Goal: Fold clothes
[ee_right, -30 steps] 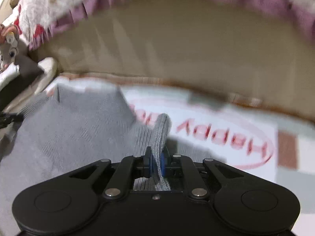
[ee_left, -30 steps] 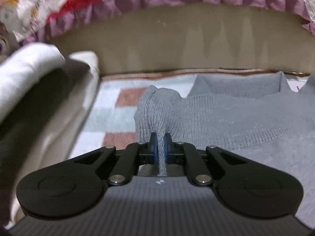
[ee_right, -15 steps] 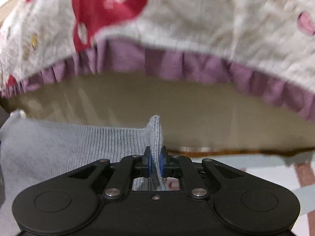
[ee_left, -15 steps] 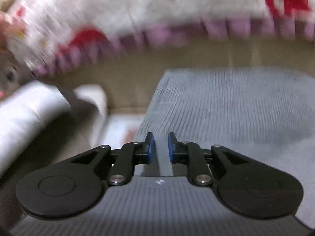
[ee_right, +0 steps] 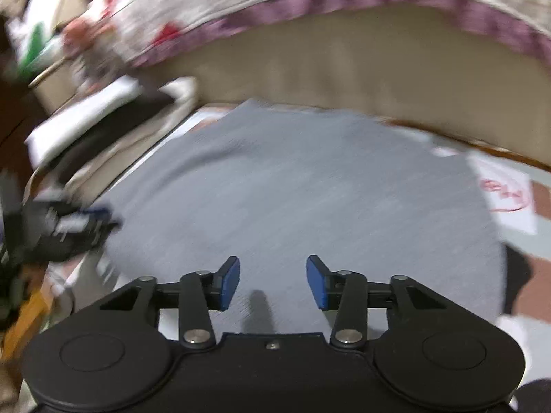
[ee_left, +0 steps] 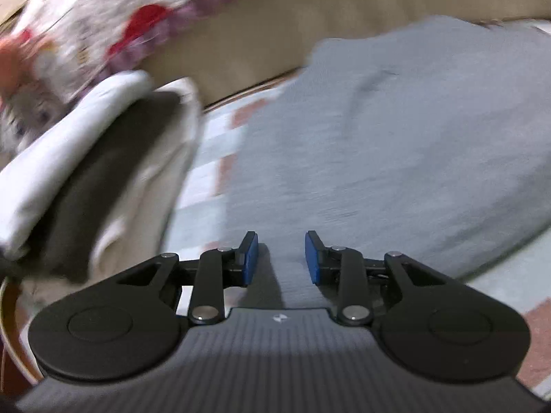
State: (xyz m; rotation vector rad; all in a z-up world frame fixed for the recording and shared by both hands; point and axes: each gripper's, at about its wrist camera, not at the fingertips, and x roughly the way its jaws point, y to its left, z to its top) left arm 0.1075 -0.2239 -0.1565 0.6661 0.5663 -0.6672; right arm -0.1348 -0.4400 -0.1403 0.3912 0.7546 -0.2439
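- Grey ribbed knit sweater (ee_left: 396,158) lies spread flat on the pale checked mat with terracotta squares (ee_left: 206,186), straight ahead of both tools and running away toward the beige padded wall (ee_right: 344,79) at the back.
- Left gripper (ee_left: 281,258) stands with its blue pads (ee_left: 250,258) well apart and nothing between them; grey knit shows through the gap, and I cannot tell whether the tips touch it.
- Right gripper (ee_right: 273,282) is likewise spread wide and empty, over the near edge of the same sweater (ee_right: 292,199).
- Both views are smeared by motion, so seams, collar and sleeves cannot be made out.
- In the right wrist view the cloth reads as a broad folded panel, a little wider across than deep, its long axis running left to right across the fingers.
- Left edge of the panel lies ahead and slightly left of the left gripper; the right edge, next to the white printed patch with red lettering (ee_right: 506,196), is ahead and to the right of the right gripper.
- Stack of folded white, dark and cream clothes (ee_left: 103,172) sits just beside the sweater on the left, apart from it.
- My reading: a fold has been laid down, and the next grasp depends on each tool going outward to the edge on its own side.
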